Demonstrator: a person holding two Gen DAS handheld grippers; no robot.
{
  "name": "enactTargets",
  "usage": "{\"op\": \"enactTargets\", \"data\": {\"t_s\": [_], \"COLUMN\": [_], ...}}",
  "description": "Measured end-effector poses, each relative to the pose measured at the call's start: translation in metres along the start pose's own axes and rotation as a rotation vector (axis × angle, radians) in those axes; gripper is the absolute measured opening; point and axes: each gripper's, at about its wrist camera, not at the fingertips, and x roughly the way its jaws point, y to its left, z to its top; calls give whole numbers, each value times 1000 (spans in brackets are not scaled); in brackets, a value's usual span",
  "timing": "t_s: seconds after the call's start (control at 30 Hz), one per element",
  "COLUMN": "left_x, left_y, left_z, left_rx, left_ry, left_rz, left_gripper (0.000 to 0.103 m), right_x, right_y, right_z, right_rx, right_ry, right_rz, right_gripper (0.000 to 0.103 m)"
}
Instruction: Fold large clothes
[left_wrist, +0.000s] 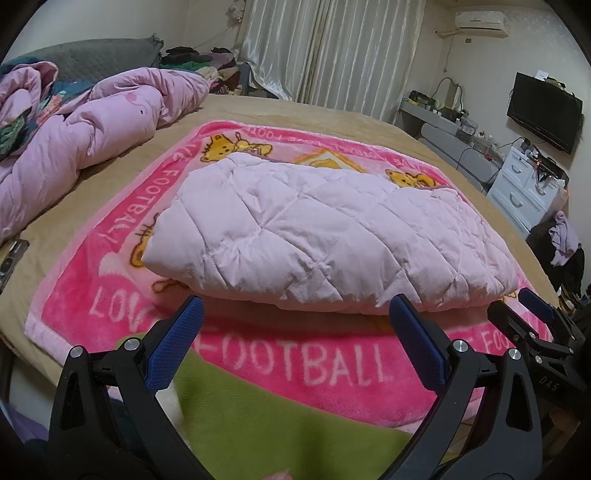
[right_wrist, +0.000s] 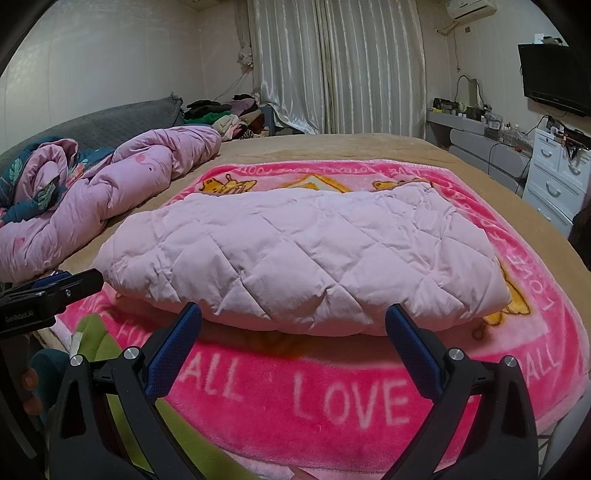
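1. While both handheld grippers hover at the near edge of the bed, a pale pink quilted padded garment (left_wrist: 325, 236) lies folded into a thick rectangular bundle in the middle of a bright pink fleece blanket printed with yellow cartoon bears and white lettering (left_wrist: 295, 365).
2. The blanket lies flat on a tan bed cover (left_wrist: 332, 110), and the folded garment sits toward its centre, its long folded edge facing the cameras.
3. The left gripper (left_wrist: 295, 306), with black arms and blue textured pads, has its jaws spread wide and grasps nothing; its fingertips (left_wrist: 194, 306) stand just short of the garment's near edge, apart from it.
4. The right gripper (right_wrist: 293, 314), of the same build, is likewise spread wide and empty, its tips just before the bundle's near edge.
5. In the left view, the right gripper appears at the far right edge; in the right view, the left gripper appears at the left edge.
6. A crumpled pink duvet with a dark leaf-print lining (right_wrist: 92, 184) lies heaped on the left side of the bed, well apart from the folded garment.
7. A lime green cloth (left_wrist: 277, 424) lies in the foreground, beneath the grippers.
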Motion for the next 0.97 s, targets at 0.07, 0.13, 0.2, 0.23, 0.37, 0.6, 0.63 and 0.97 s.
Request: {"op": "enactTargets", "data": {"t_s": [0.07, 0.13, 0.2, 0.23, 0.37, 0.6, 0.63, 0.97], "left_x": [-1, -1, -1, -1, -1, -2, -2, 21], "left_y": [0, 0, 0, 0, 1, 6, 8, 91], "left_z": [0, 0, 0, 0, -1, -2, -2, 11], "left_rx": [1, 1, 0, 1, -1, -11, -17, -140], "left_ry": [-2, -3, -3, -4, -3, 8, 10, 63], "left_rz": [2, 3, 2, 2, 1, 12, 16, 184], "left_gripper": [94, 94, 94, 94, 94, 94, 94, 94], "right_x": [0, 0, 0, 0, 0, -3, -3, -14], "right_y": [0, 0, 0, 0, 1, -7, -9, -181], "right_z": [0, 0, 0, 0, 0, -5, -6, -28], "right_rx": [0, -1, -1, -1, -2, 9, 12, 304], "right_ry": [1, 3, 2, 2, 1, 5, 7, 10], "right_rz": [0, 0, -1, -1, -2, -14, -20, -384], "right_gripper": [99, 99, 99, 99, 99, 99, 99, 99]}}
